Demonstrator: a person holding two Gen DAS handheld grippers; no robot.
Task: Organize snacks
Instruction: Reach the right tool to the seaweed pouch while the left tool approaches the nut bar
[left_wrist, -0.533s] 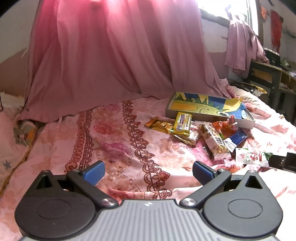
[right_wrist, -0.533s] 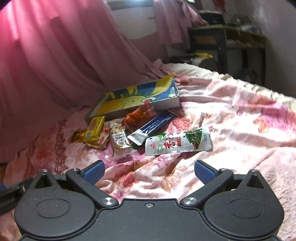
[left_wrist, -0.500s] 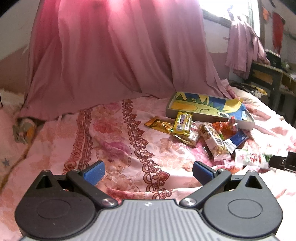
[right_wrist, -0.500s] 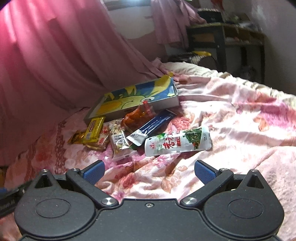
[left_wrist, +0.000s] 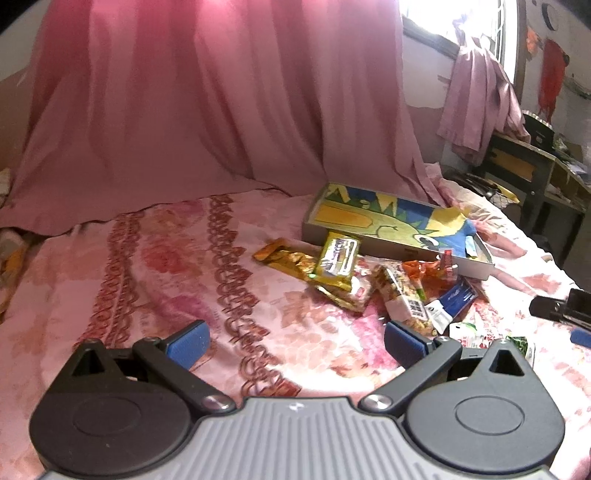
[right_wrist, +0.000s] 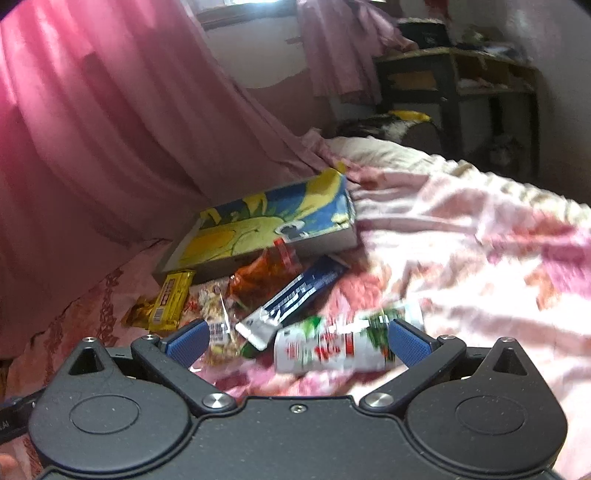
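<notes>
Several snack packets lie in a heap on the pink floral bedspread (left_wrist: 147, 280) in front of a shallow box (left_wrist: 391, 225) with a yellow and blue picture. The heap holds a yellow-green bar (left_wrist: 338, 256), a gold packet (left_wrist: 291, 258), a nut packet (left_wrist: 402, 299), an orange packet (left_wrist: 424, 271) and a dark blue sachet (left_wrist: 456, 299). In the right wrist view a white and green packet (right_wrist: 340, 347) lies close between the fingers of my right gripper (right_wrist: 297, 341), which is open and empty. The box (right_wrist: 266, 229) and blue sachet (right_wrist: 295, 295) lie beyond. My left gripper (left_wrist: 293, 341) is open and empty, left of the heap.
A pink curtain (left_wrist: 184, 110) hangs behind the bed. A dark wooden shelf unit (right_wrist: 454, 85) stands at the far right beyond the bed. A pillow (right_wrist: 376, 151) lies past the box. The right gripper's body (left_wrist: 561, 306) shows at the left wrist view's right edge.
My right gripper has moved forward and down toward the white and green packet, which now lies between its fingers. The left gripper has shifted a little forward toward the heap.
</notes>
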